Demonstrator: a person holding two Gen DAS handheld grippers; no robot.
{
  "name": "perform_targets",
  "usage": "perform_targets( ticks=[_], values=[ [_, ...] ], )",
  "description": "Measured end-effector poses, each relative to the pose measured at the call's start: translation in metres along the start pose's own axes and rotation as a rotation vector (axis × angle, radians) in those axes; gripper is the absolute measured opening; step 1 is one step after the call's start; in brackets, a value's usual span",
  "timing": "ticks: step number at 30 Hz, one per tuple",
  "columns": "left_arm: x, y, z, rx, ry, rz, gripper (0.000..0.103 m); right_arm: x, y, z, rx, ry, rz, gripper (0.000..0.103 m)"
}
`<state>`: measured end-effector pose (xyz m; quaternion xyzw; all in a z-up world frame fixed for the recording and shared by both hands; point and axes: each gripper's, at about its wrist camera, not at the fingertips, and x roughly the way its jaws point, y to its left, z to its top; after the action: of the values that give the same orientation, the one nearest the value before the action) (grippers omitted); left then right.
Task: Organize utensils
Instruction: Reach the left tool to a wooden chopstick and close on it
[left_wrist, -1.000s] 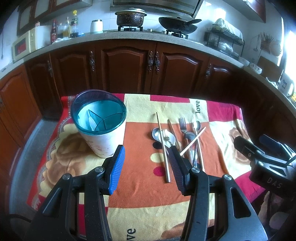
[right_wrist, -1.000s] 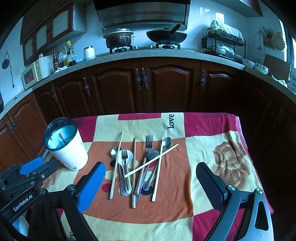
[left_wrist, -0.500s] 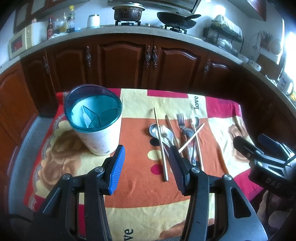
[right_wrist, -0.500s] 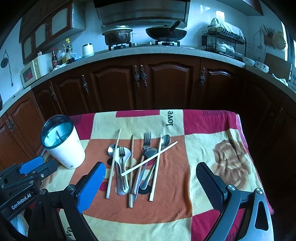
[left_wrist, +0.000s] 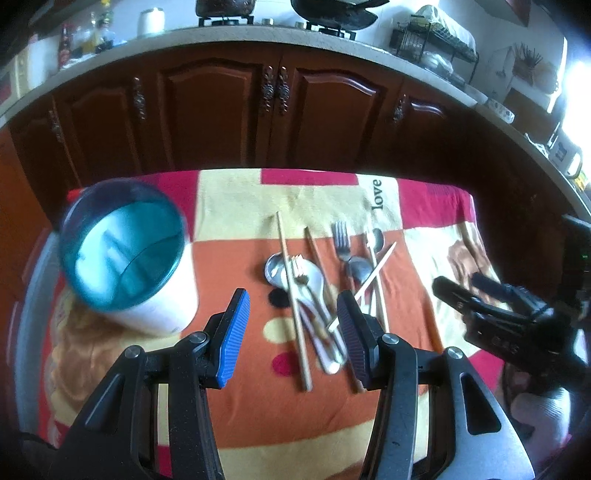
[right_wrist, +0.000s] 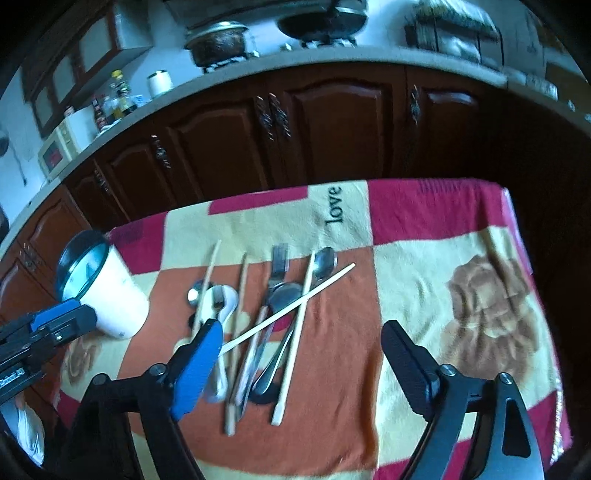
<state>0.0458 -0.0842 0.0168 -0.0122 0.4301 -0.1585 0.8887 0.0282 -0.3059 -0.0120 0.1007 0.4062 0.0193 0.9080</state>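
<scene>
The right gripper has come down and forward over the pile of cutlery since a second ago, and its jaws, which stood at their widest then, are now closing; nothing is pressed between them yet, though the diagonal chopstick runs past the tip of its blue finger. The left gripper has also slid closer to the table; its jaws stand partly open and empty, hovering between the utensil holder and the pile. My reading is that the first pick is about to begin: all the forks, spoons and chopsticks lie on the patterned cloth, none in the holder.

The pile sits mid-cloth: a white ceramic spoon with a small fork on it at its left side, a steel fork and steel spoon further right. The holder, white with a teal divided insert, stands well left.

Legible writing: "love" woven in the cloth. The left gripper's body bears white lettering, cut off and blurred in the right wrist view.
</scene>
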Motion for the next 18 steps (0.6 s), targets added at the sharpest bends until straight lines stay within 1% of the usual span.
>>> perform_targets(
  ticks=[1, 2, 3, 4, 5, 6, 8, 13, 16, 18],
  values=[
    [0.005, -0.002, 0.006, 0.002, 0.001, -0.006, 0.049, 0.009, -0.008, 0.004, 0.029, 0.014, 0.023, 0.080],
    [0.011, -0.004, 0.013, 0.004, 0.007, -0.007, 0.049, 0.018, -0.016, 0.008, 0.064, 0.028, 0.051, 0.076],
    [0.020, -0.006, 0.020, 0.010, 0.023, -0.010, 0.049, 0.028, -0.025, 0.010, 0.100, 0.039, 0.078, 0.068],
    [0.027, -0.007, 0.025, 0.011, 0.035, -0.015, 0.049, 0.037, -0.032, 0.013, 0.141, 0.056, 0.105, 0.064],
    [0.035, -0.008, 0.031, 0.008, 0.048, -0.022, 0.049, 0.046, -0.040, 0.014, 0.181, 0.075, 0.125, 0.057],
    [0.045, -0.008, 0.037, 0.003, 0.067, -0.021, 0.049, 0.056, -0.047, 0.016, 0.208, 0.085, 0.134, 0.055],
    [0.066, -0.005, 0.049, -0.024, 0.110, -0.015, 0.049, 0.071, -0.054, 0.019, 0.252, 0.104, 0.169, 0.054],
    [0.112, -0.003, 0.071, -0.054, 0.176, 0.017, 0.049, 0.099, -0.064, 0.026, 0.293, 0.145, 0.200, 0.053],
    [0.137, -0.004, 0.077, -0.056, 0.208, 0.054, 0.049, 0.112, -0.068, 0.026, 0.310, 0.162, 0.226, 0.052],
    [0.152, -0.004, 0.079, -0.057, 0.223, 0.078, 0.049, 0.124, -0.072, 0.027, 0.328, 0.177, 0.237, 0.049]
  ],
)
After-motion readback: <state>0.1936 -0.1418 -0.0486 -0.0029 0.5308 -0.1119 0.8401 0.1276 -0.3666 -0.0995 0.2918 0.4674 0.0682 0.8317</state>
